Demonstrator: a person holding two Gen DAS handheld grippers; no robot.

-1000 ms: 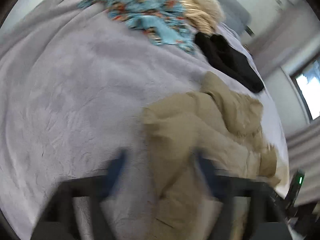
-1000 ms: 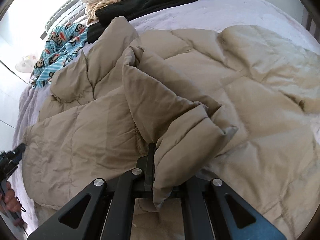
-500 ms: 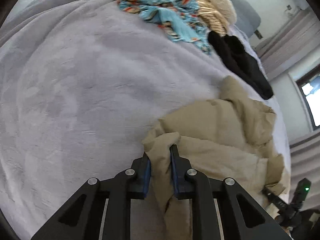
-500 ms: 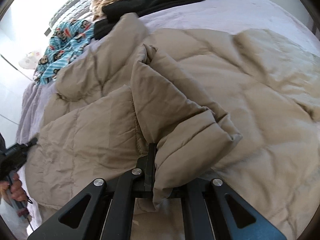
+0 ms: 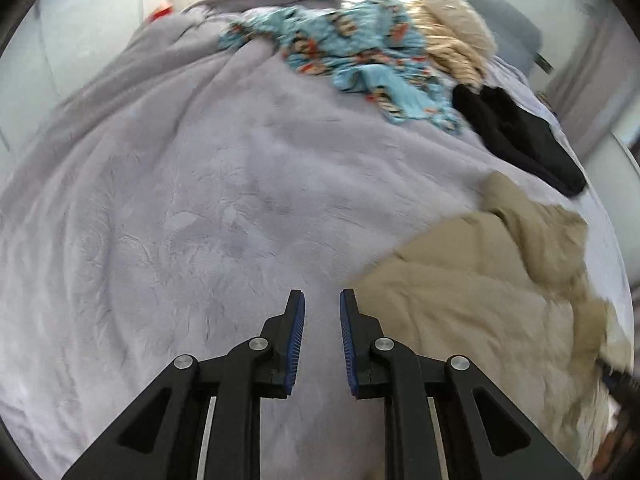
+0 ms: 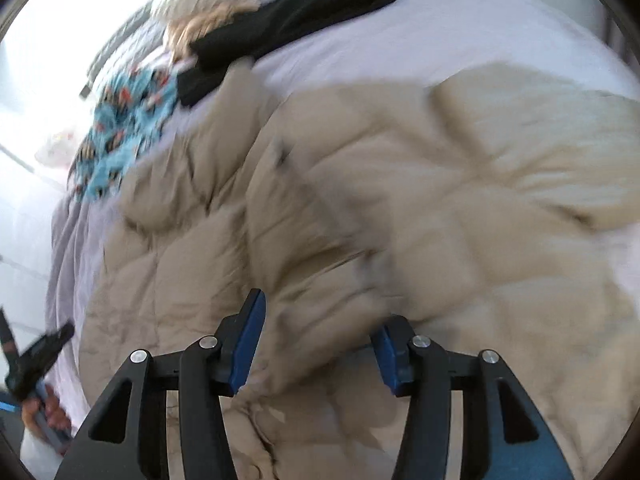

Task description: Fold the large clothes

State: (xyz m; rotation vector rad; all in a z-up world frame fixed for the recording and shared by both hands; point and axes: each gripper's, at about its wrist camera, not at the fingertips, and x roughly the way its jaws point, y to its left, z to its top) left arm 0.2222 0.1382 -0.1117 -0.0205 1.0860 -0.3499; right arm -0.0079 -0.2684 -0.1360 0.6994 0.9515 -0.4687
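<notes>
A beige puffer jacket (image 6: 360,184) lies spread on the grey bed cover (image 5: 180,200). In the left wrist view the jacket (image 5: 472,300) is at the lower right. My left gripper (image 5: 322,308) hovers over bare cover just left of its edge, jaws nearly together with a narrow gap and nothing between them. My right gripper (image 6: 324,312) is above the jacket's near part. Its jaws are opening, the pads clear of the fabric lying below them. The left gripper (image 6: 36,356) also shows at the far left of the right wrist view, with a hand (image 6: 52,416) on it.
At the far end of the bed lie a blue monkey-print garment (image 5: 360,52), a cream knit (image 5: 456,28) and a black garment (image 5: 520,132). The black garment (image 6: 288,24) touches the jacket's far corner. A wide stretch of grey cover lies left of the jacket.
The left gripper closed on the jacket's edge, then lost it and now sits over bare cover. The right gripper opened and let go of the folded sleeve, which dropped onto the jacket.
</notes>
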